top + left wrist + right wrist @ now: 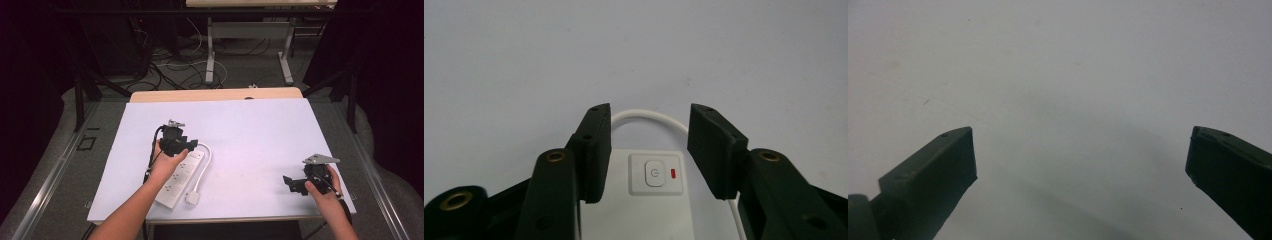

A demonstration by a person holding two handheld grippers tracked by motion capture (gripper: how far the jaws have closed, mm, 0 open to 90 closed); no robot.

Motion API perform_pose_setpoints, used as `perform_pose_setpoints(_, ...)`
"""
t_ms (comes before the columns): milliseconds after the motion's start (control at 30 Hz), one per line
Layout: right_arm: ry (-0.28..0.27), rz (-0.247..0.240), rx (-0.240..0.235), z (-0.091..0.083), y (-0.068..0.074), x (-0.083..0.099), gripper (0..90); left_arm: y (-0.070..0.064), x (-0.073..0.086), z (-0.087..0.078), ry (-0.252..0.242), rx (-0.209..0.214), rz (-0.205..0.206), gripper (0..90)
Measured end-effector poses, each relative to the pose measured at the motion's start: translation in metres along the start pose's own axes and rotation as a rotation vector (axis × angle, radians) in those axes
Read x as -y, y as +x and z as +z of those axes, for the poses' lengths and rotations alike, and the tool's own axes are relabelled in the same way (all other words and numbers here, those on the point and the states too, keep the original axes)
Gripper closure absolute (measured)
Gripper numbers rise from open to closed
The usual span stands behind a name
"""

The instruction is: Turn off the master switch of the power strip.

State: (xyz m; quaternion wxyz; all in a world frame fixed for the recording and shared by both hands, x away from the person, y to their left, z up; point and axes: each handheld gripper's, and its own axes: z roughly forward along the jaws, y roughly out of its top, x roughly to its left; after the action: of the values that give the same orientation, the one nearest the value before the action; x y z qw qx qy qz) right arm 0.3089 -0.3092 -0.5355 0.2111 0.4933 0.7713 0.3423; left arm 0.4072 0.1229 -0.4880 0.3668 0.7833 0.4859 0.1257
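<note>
A white power strip (179, 176) lies near the table's front left, its cable (205, 165) looping round to a white plug (192, 198). My left gripper (186, 146) hovers at the strip's far end. In the left gripper view it (650, 107) is open, and its jaws straddle the switch end of the strip (644, 215). A grey power button (654, 175) with a small red light (673, 173) sits between them, and the cable (649, 115) curves just beyond. I cannot tell whether the pads touch the strip. My right gripper (291, 183) rests at the front right, wide open (1080, 132) over bare tabletop.
The white table (260, 135) stretches bare between the two grippers and toward the back. A wooden edge (215, 94) runs along its far side. Behind it are table legs and tangled floor cables (175, 65). Dark curtains flank both sides.
</note>
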Motion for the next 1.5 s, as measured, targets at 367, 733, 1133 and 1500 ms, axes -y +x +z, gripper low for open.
perform_pose_setpoints(367, -0.001, -0.002, 0.002, 0.0, 0.0, 0.0, 0.0, 0.0, 0.003, -0.023, -0.045, 0.032, 0.072, 39.1)
perform_pose_setpoints(733, -0.001, -0.004, 0.004, 0.0, 0.0, 0.0, 0.0, -0.002, 0.008, -0.051, -0.085, 0.079, 0.1, 20.9)
perform_pose_setpoints(1133, 0.0, -0.002, 0.003, 0.0, 0.0, 0.0, 0.0, 0.005, 0.018, -0.074, -0.101, 0.087, 0.108, 0.3)
perform_pose_setpoints(1500, -0.001, -0.003, 0.004, 0.0, 0.001, 0.0, 0.0, 0.022, 0.038, -0.082, -0.108, 0.093, 0.019, 0.4)
